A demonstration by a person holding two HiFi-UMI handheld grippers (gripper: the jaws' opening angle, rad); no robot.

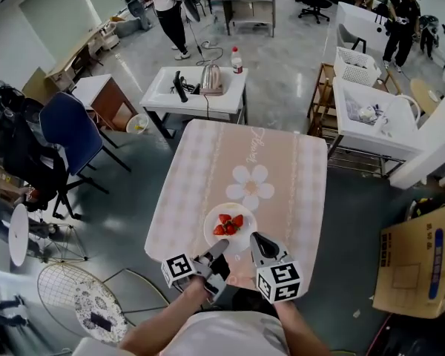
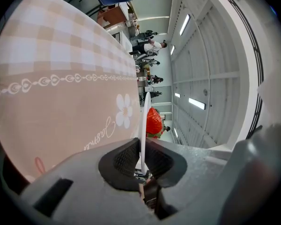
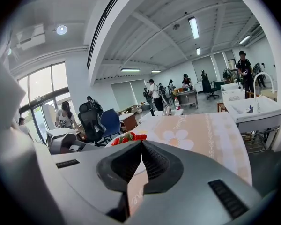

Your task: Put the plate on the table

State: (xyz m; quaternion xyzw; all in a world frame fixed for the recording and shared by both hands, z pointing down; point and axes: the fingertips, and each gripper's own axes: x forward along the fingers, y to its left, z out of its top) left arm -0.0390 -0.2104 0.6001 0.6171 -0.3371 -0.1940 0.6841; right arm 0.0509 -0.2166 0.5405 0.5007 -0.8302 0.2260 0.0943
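Observation:
A white plate [image 1: 230,211] with strawberries [image 1: 228,225] is over the near end of the table [image 1: 282,162], which has a pink checked cloth with a flower print. My left gripper [image 1: 220,248] is shut on the plate's near left rim. In the left gripper view the plate [image 2: 144,118] shows edge-on between the jaws of the left gripper [image 2: 142,156], with the strawberries [image 2: 153,121] beyond. Whether the plate rests on the cloth I cannot tell. My right gripper [image 1: 254,238] is by the plate's right rim, and in its own view the right gripper [image 3: 141,143] is shut and holds nothing.
A white side table [image 1: 159,99] with a kettle [image 1: 211,78] and a bottle stands beyond the table. A blue chair [image 1: 70,128] is at left, a round wire rack [image 1: 67,288] at near left, a cardboard box [image 1: 419,262] at right. People stand at the back.

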